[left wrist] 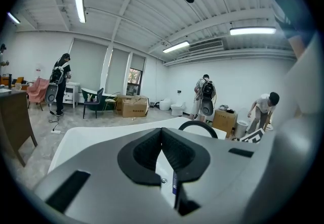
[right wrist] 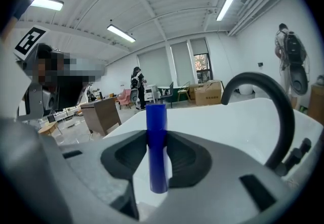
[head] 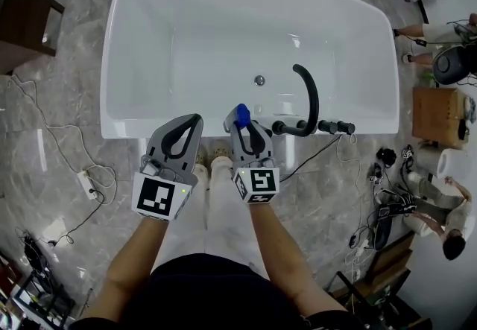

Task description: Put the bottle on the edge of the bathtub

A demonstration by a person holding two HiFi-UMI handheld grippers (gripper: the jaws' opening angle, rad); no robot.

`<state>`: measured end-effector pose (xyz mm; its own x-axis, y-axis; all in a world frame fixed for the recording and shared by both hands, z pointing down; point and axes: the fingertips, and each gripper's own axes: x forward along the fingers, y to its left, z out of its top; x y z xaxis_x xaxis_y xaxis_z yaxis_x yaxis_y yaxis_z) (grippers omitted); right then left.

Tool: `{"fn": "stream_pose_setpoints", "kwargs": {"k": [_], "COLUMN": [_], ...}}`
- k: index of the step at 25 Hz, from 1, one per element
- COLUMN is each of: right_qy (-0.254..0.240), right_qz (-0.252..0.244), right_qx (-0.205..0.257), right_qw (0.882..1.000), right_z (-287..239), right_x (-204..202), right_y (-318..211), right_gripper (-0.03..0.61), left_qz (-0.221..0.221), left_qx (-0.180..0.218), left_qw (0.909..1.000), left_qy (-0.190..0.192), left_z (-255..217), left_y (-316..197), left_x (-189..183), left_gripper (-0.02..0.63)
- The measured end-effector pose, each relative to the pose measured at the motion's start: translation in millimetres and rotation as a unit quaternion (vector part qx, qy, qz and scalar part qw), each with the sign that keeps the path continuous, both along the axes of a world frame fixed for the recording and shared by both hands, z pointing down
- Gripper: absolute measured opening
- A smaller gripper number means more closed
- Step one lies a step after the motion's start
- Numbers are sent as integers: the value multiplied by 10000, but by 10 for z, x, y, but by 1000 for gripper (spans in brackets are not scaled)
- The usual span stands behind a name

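The right gripper [right wrist: 158,165] has its jaws clasped on the slim blue bottle [right wrist: 156,137], upright, over the bathtub [head: 127,127] rim just below them. It looks light, rigid and slippery, so hold mid-body. The left gripper [left wrist: 163,153] has its jaws closed and empty.

One bathtub [head: 149,38], one blue bottle [head: 241,111], one curved black tap [head: 309,94]. Two grippers: left gripper [head: 192,124], right gripper [head: 243,126]. One wooden cabinet [head: 26,23] far left, one cardboard box [head: 440,114] right.
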<state>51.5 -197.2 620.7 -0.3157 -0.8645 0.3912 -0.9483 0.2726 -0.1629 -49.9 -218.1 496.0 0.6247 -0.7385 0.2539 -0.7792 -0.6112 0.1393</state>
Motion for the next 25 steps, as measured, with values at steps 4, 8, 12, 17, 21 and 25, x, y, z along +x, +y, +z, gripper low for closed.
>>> {"fn": "stream_pose_setpoints", "kwargs": {"k": [4, 8, 12, 17, 21, 25], "right_qy": [85, 109, 136, 141, 111, 86], "right_qz": [-38, -53, -87, -138, -117, -59], "right_qx": [-141, -232, -251, -228, -247, -297], "right_qw": [9999, 9997, 9996, 9995, 9996, 9995], "right_z": [115, 176, 207, 211, 232, 273], "right_x": [4, 16, -5, -51, -75, -44], "right_y": [61, 128, 149, 170, 214, 230], "right_gripper": [124, 124, 124, 124, 124, 124], "left_qz": [347, 1201, 2155, 2866, 2954, 3072], "left_qx": [-215, -756, -1287, -1369, -1422, -1439], "left_qw": [9991, 9898, 9680, 9462, 9413, 9363], "left_qy": [-92, -95, -63, -622, -803, -907], "left_z": [199, 487, 780, 1056, 1138, 1182], "left_y": [23, 95, 197, 227, 206, 227], "left_x": [105, 392, 714, 980, 1058, 1096], "left_gripper": [2, 87, 304, 317, 233, 225]}}
